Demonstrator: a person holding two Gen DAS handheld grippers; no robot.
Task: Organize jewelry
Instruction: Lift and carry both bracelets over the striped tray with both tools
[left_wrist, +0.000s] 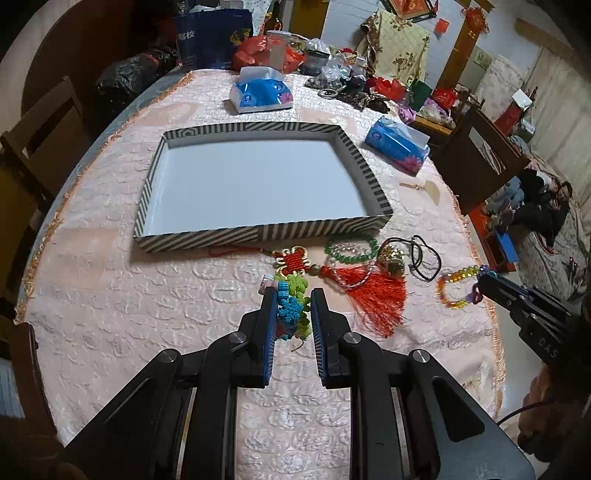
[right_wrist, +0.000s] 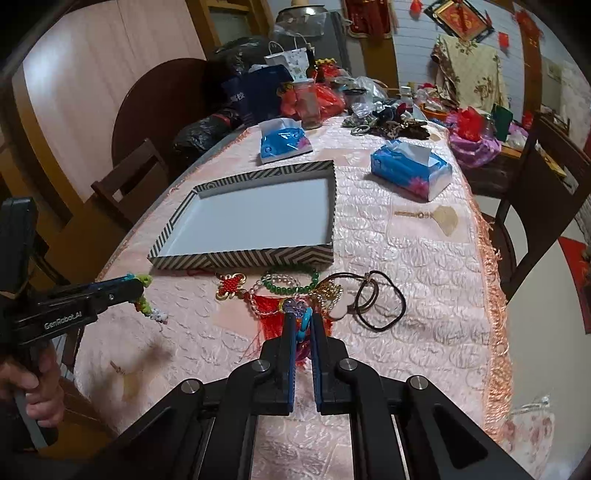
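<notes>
The left gripper (left_wrist: 292, 306) hung over the near part of the bench (left_wrist: 110, 295), short of the striped tray (left_wrist: 207, 236). Its fingers (left_wrist: 269, 317) pinched a knotted charm (left_wrist: 293, 308) of green and blue cord, which sat between the pads and stuck out past the tips toward the tray. From the right wrist view the charm's beaded end (right_wrist: 157, 315) dangled below those fingers, near the cloth.

The right gripper (right_wrist: 303, 325) was off to the right of the tray's near corner. Its fingers (right_wrist: 290, 332) were nearly pressed together on the blue and purple links of a bead bracelet (left_wrist: 456, 288). The orange and yellow loop hung from the tips, toward the tray side.

The tray lay flat on the bench, its white floor bare. Just beside its near wall, between the two grippers, lay the rest of the jewelry: a red knot (left_wrist: 293, 258) with a tassel (left_wrist: 376, 295), a green bracelet (left_wrist: 351, 249), a clear bead strand across it, a gold ornament (left_wrist: 391, 260), and black cord loops (left_wrist: 426, 262) farthest right. None of it touched either gripper's fingers.

Two tissue packs (left_wrist: 260, 94) sat beyond the tray.
</notes>
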